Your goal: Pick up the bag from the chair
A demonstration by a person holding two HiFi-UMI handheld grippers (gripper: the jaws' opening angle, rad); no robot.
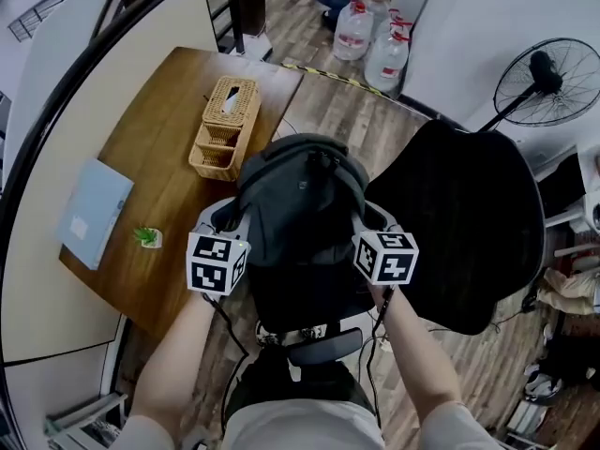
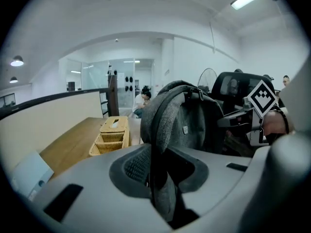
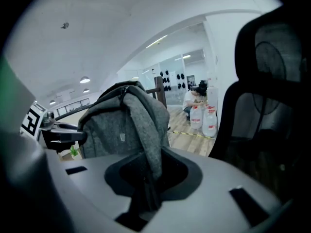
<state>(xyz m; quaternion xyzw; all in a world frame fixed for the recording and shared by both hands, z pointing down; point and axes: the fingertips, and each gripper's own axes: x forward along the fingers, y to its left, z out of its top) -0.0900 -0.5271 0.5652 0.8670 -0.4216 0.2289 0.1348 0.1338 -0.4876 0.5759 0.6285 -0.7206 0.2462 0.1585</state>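
Now, grey bag [image 1: 300, 204] upright, long axis vertical, top uppermost

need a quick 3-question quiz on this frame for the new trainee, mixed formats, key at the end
1. True or false: the left gripper and the right gripper are each shut on part of the bag.
2. What stands on the wooden table nearest the bag? A) wicker basket; B) laptop; C) mug.
3. Fill in: in the head view, the blue-grey book lies to the ___ of the potted plant.
Key: 1 true; 2 A; 3 left.
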